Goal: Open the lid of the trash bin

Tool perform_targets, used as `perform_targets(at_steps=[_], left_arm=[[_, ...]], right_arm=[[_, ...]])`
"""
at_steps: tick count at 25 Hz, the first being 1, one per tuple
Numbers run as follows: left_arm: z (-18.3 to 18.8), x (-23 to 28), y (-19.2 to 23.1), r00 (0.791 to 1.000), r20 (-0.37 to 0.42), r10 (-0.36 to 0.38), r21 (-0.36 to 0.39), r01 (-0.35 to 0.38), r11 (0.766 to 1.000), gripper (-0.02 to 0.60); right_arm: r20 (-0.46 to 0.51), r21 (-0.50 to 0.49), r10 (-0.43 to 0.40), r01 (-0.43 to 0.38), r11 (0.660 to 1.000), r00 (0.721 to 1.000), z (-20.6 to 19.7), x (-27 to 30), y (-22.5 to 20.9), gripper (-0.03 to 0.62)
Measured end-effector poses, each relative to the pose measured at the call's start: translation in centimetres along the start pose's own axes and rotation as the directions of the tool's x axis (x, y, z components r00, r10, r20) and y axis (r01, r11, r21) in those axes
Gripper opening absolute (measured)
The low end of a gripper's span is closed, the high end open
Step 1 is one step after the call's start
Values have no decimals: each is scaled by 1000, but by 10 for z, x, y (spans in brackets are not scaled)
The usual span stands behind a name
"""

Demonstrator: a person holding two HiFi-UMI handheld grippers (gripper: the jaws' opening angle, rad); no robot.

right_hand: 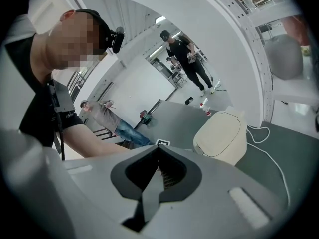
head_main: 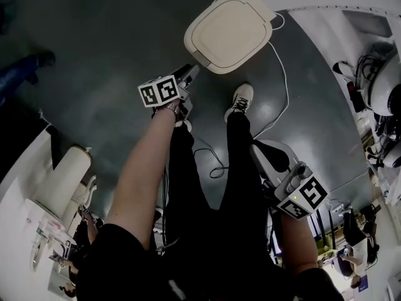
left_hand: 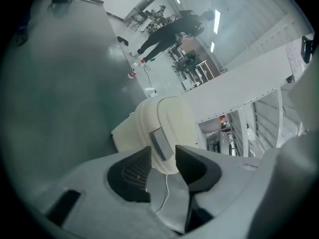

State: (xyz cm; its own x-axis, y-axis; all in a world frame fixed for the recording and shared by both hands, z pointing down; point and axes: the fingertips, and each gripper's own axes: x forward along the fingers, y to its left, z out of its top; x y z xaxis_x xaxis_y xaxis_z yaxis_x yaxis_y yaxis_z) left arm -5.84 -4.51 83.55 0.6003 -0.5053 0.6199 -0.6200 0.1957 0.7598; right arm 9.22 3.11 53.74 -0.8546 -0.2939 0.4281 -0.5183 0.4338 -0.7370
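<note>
The cream trash bin (head_main: 229, 33) stands on the dark floor with its lid down; a grey panel (head_main: 202, 58) sits on its near edge. My left gripper (head_main: 192, 71) hovers just short of that edge. In the left gripper view its jaws stand open and empty (left_hand: 163, 151), with the bin (left_hand: 167, 121) and its grey panel (left_hand: 160, 144) showing through the gap. My right gripper (head_main: 256, 147) hangs lower right, beside the person's leg and apart from the bin. Its jaws are shut on nothing (right_hand: 158, 149); the bin (right_hand: 222, 136) lies ahead to its right.
A white cable (head_main: 283, 74) runs over the floor from the bin, past the person's shoe (head_main: 240, 99). White curved equipment (head_main: 351, 24) fills the upper right. A white machine (head_main: 59, 180) stands at the lower left. Other people (right_hand: 189, 61) stand farther off.
</note>
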Motion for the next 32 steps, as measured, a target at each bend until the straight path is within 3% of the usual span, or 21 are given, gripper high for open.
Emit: perform_targets(at_steps=[8, 17, 25, 32], left_arm=[[-1, 24, 17, 1000, 3, 26, -32, -26, 999, 152], [0, 32, 21, 1000, 8, -1, -54, 1, 999, 173], [-3, 34, 23, 999, -27, -22, -36, 21, 999, 153], [-4, 35, 26, 998, -25, -53, -70, 51, 996, 153]], right_arm=[[-23, 33, 3, -2, 999, 1000, -13, 7, -13, 6], [-31, 43, 5, -3, 999, 1000, -16, 14, -20, 6], [-43, 58, 14, -12, 998, 999, -19, 24, -22, 6], [-53, 61, 19, -16, 998, 998, -21, 33, -26, 6]])
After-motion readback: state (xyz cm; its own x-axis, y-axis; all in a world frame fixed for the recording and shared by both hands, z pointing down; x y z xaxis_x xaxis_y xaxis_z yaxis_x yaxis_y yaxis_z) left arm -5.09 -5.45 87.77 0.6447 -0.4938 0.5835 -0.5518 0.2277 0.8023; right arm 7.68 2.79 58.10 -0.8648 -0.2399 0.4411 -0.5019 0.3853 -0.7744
